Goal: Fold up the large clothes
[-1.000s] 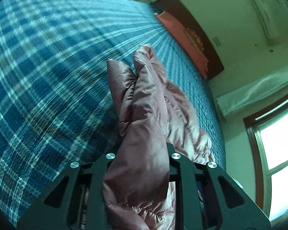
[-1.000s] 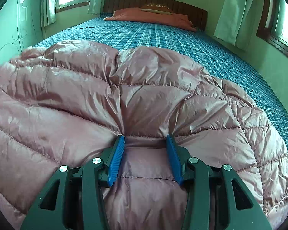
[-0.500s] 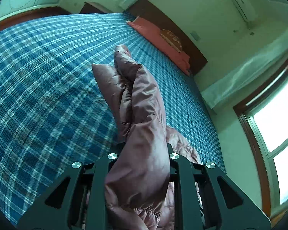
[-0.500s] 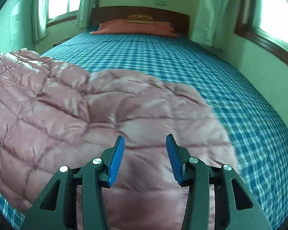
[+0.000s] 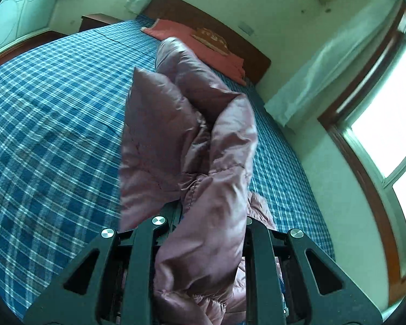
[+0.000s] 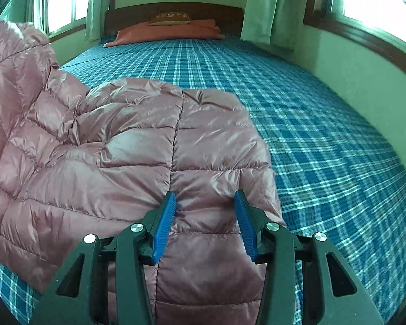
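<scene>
A puffy pink quilted jacket (image 6: 138, 146) lies on the blue plaid bed (image 6: 311, 124). Its left part is lifted up at the left edge of the right wrist view. My right gripper (image 6: 204, 214) sits at the jacket's near right corner, its blue pads (image 6: 163, 224) pressed into the bulging fabric between them. In the left wrist view a bunched fold of the jacket (image 5: 192, 135) stands up out of my left gripper (image 5: 203, 216), which is shut on it and held well above the bed (image 5: 54, 140). The fabric hides the left fingertips.
A dark wooden headboard (image 6: 176, 13) with an orange pillow (image 6: 170, 33) is at the far end of the bed. Walls with windows and pale curtains (image 6: 268, 8) run along both sides. Bare plaid bedspread stretches to the right of the jacket.
My left gripper has risen with the jacket fold, and the bed looks farther below. In the right wrist view the jacket has shifted left and lifted there, baring more bedspread on the right.
</scene>
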{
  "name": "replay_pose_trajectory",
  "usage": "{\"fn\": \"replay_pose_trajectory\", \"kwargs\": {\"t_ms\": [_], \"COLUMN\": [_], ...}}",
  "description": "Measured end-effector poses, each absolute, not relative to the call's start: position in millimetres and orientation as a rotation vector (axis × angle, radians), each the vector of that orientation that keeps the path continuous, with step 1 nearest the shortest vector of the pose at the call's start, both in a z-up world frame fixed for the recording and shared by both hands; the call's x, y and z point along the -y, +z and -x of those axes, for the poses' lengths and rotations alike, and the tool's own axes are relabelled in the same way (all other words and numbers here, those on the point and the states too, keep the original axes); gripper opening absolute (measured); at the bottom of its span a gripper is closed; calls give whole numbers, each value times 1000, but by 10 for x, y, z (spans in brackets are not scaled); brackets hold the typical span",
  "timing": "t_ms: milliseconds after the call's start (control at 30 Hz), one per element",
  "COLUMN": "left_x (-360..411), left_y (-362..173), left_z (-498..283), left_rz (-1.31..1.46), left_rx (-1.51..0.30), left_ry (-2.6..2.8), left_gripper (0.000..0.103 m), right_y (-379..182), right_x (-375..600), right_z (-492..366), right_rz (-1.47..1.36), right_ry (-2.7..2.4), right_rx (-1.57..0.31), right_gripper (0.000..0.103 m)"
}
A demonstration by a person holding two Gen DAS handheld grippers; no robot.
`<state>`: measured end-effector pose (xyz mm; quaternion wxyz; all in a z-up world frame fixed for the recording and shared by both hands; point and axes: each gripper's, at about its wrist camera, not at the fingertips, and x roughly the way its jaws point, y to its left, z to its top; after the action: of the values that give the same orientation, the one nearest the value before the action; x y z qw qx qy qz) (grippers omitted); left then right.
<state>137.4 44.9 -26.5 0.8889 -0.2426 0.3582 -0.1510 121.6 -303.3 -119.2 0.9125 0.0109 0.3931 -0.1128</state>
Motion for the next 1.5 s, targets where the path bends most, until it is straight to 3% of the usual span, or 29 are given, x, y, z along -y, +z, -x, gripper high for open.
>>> {"fn": "replay_pose_trajectory", "kwargs": {"t_ms": [633, 1033, 1500], "left_x": [882, 1052, 1076], "left_y": [-1095, -1480, -1531], "left_z": [-1609, -1668, -1700], "left_rz": [295, 264, 259], "left_rx": [-967, -993, -980], "left_ry": [-467, -520, -536], "left_gripper": [18, 18, 18], "right_y": [-1391, -1394, -1397], "right_x": [3124, 3137, 3120], "right_z": [-1255, -1252, -1260], "right_rz": [-106, -117, -108], "right_ry": [-161, -166, -170], "right_rx": [-839, -838, -839], "right_gripper": [46, 46, 46]}}
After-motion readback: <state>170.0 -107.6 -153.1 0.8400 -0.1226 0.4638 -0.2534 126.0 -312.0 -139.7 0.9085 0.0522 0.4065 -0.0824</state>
